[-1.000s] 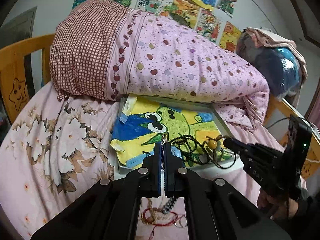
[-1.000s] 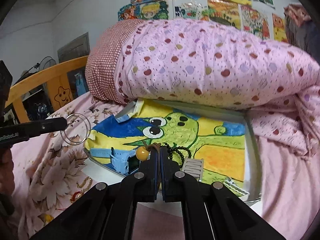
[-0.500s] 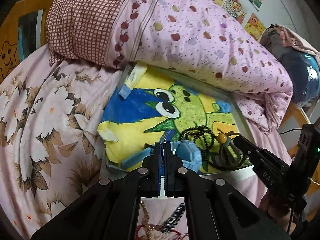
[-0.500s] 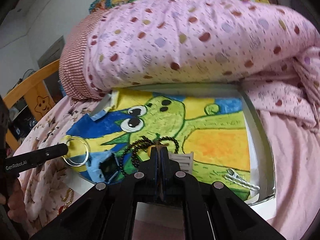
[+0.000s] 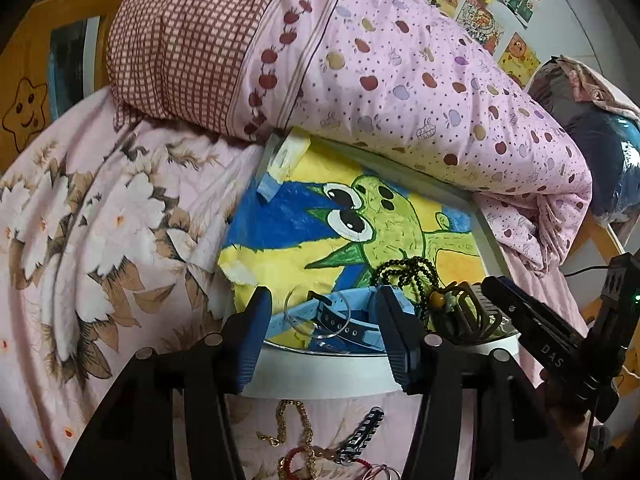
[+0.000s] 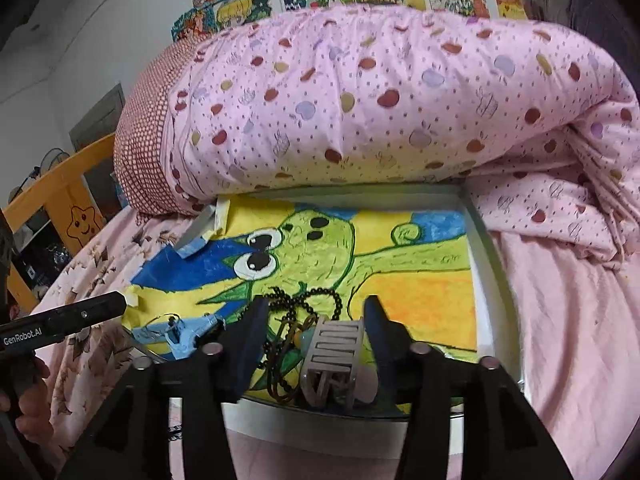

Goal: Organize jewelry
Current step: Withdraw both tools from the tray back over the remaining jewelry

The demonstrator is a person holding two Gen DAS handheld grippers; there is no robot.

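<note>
A white tray (image 5: 324, 376) lined with a frog drawing lies on the bed. My left gripper (image 5: 324, 312) is open over its near left edge, where a clear ring (image 5: 318, 314) lies on a blue watch (image 5: 340, 320). My right gripper (image 6: 316, 328) is open over the near edge, above a black bead necklace (image 6: 304, 300), an amber bead (image 5: 437, 300) on dark cord and a grey hair claw (image 6: 334, 356). The necklace (image 5: 404, 272) also shows in the left wrist view. A gold chain (image 5: 294, 420), a dark chain (image 5: 362, 432) and red cord (image 5: 296, 460) lie on the sheet below the tray.
A rolled pink spotted duvet (image 5: 400, 80) and checked pillow (image 5: 180, 40) press on the tray's far edge. A wooden bed rail (image 6: 60, 184) runs at the left. The flowered sheet (image 5: 100, 240) spreads left of the tray; plain pink sheet (image 6: 560, 320) lies to its right.
Both grippers have opened. The left one has let the clear ring go onto the blue watch; the right one has let the amber-bead cord go beside the hair claw. Both moved closer to the tray.
</note>
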